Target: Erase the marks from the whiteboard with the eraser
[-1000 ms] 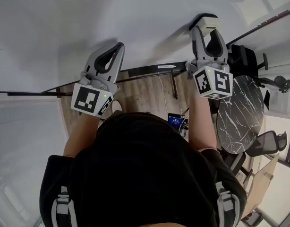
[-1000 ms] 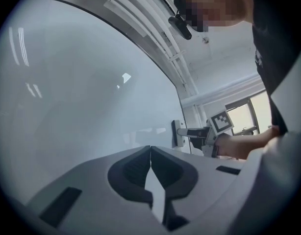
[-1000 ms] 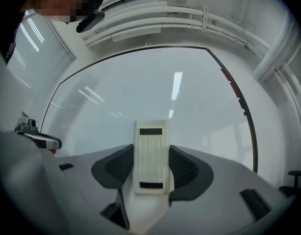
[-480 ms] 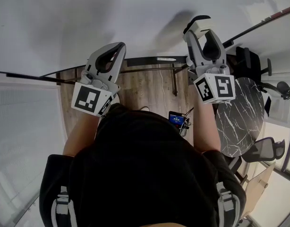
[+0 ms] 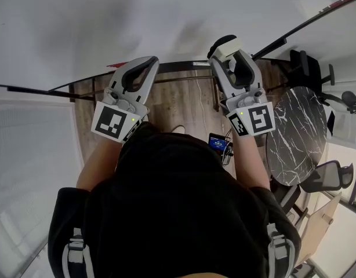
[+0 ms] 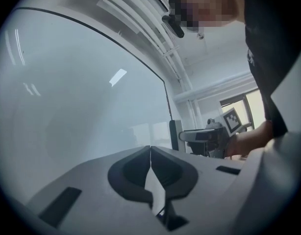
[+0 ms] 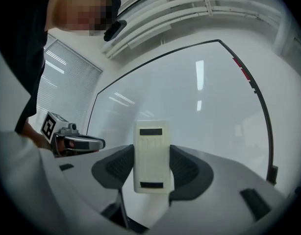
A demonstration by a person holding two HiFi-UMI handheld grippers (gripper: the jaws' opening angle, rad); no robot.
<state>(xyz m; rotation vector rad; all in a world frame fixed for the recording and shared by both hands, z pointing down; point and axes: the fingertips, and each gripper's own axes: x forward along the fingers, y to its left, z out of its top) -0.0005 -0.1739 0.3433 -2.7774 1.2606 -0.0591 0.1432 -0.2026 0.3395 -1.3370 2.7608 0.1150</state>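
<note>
Two handheld grippers face a large glossy whiteboard [image 5: 166,16] with a thin dark frame. The right gripper [image 7: 151,169] pinches a cream-white, rectangular plastic eraser [image 7: 151,155], one dark jaw pad pressed against each long side. The eraser stands upright between the jaws, its back towards the camera, showing two short dark bars and faint ribbing. Its darker wiping face points at the whiteboard, near the board's lower edge; whether it touches the surface cannot be told.

The eraser is probably light and rigid in the body with a soft wiping pad. Its smooth plastic sides could slip or twist under sideways rubbing. A hold across the middle of the long sides, as here, looks sound, and keeping the pad flat to the board should need only moderate pressure.

The left gripper [image 6: 150,153] has its jaws pressed together with nothing between them, pointing at the whiteboard to the left of the eraser.

No marks show on the parts of the whiteboard in view.
</note>
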